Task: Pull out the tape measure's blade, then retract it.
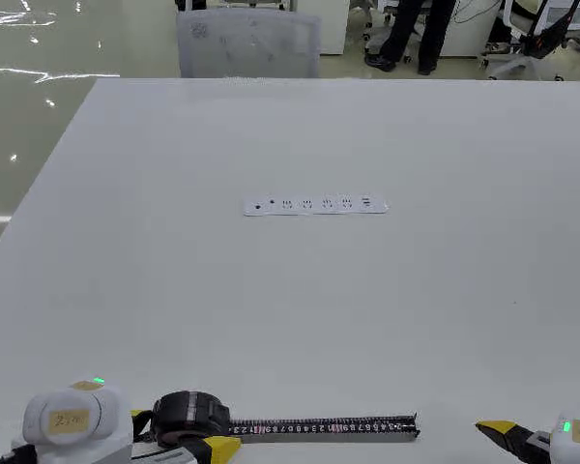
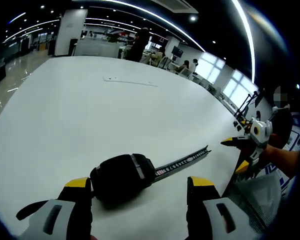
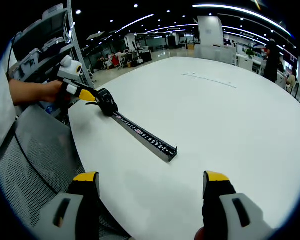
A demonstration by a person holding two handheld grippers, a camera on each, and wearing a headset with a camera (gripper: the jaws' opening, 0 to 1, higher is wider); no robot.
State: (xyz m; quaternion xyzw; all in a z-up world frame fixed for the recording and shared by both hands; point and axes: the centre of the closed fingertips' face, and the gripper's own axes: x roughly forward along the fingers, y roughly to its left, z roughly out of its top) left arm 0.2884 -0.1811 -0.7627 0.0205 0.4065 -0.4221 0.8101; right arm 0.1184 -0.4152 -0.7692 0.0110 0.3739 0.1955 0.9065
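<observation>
In the head view the tape measure [image 1: 188, 416] lay on the white table [image 1: 367, 309] at about 7 o'clock, close to the near edge; its black case rested flat, and its blade [image 1: 319, 426] was drawn out along the table toward 3 o'clock, the end hook lying on the surface; the left gripper [image 2: 138, 181] was released, its yellow-tipped jaws spread wide with the case lying between them; in the left gripper view the 9 o'clock tip sat just beside the case, though contact could not be confirmed, while the 3 o'clock tip stood apart from it; the right gripper [image 3: 150, 176] was likewise released, jaws well apart and grasping nothing, positioned near the blade's hook end without touching it; in the right gripper view the blade ran from 10 o'clock toward centre, and a hand [image 3: 47, 91] held the left gripper at 9 o'clock; a white power strip [image 1: 314, 205] lay at the table's centre, well apart from the tape measure; a grey chair [image 1: 248, 43] stood beyond the far edge at 12 o'clock.
</observation>
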